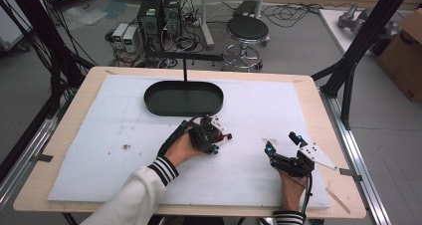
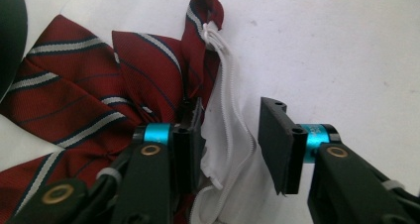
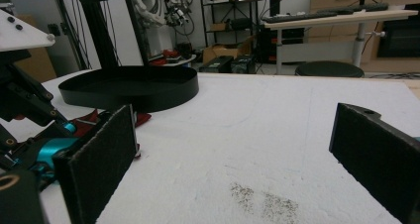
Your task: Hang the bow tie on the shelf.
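Your left tool (image 2: pixel 230 144), jaws apart, straddles the white elastic (image 2: pixel 225 135) of the striped bow tie (image 2: pixel 84 110) on the table (image 1: pixel 259 115), ready to pinch; your right tool (image 1: pixel 283 146) rests spread.

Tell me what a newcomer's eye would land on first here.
A red striped bow tie with a white elastic strap lies mid-table; the left tongs straddle the strap without pinching it. Behind it sits an oval black tray, while the right tongs rest open nearby.
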Motion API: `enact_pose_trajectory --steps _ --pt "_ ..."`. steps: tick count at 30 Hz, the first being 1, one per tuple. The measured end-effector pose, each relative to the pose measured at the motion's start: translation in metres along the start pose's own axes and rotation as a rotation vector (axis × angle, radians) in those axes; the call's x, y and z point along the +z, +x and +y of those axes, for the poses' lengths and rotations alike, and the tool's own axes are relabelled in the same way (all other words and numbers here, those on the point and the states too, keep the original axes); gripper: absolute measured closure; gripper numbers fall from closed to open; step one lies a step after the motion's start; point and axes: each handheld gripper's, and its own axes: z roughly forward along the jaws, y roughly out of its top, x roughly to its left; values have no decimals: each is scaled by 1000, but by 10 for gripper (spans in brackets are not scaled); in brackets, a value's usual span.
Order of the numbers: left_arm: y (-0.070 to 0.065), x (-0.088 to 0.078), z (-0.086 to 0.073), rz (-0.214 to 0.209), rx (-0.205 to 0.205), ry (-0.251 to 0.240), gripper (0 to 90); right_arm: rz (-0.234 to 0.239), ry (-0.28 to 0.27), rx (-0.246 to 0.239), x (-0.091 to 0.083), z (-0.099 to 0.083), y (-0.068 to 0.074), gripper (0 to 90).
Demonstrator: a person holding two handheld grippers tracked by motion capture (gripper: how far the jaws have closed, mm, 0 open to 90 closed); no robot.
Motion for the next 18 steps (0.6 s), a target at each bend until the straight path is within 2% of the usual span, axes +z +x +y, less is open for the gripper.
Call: enact_pose_trajectory --steps 4,7,15,18 --pt "-2 -1 2 -6 4 15 668 1 0 5 0 0 0 34" --pt "-4 0 2 10 18 27 682 2 -1 5 0 0 0 34" --pt "-5 2 3 -10 20 31 867 2 1 7 0 0 0 34" --pt "-4 1 2 -8 18 27 871 3 2 9 0 0 0 34"
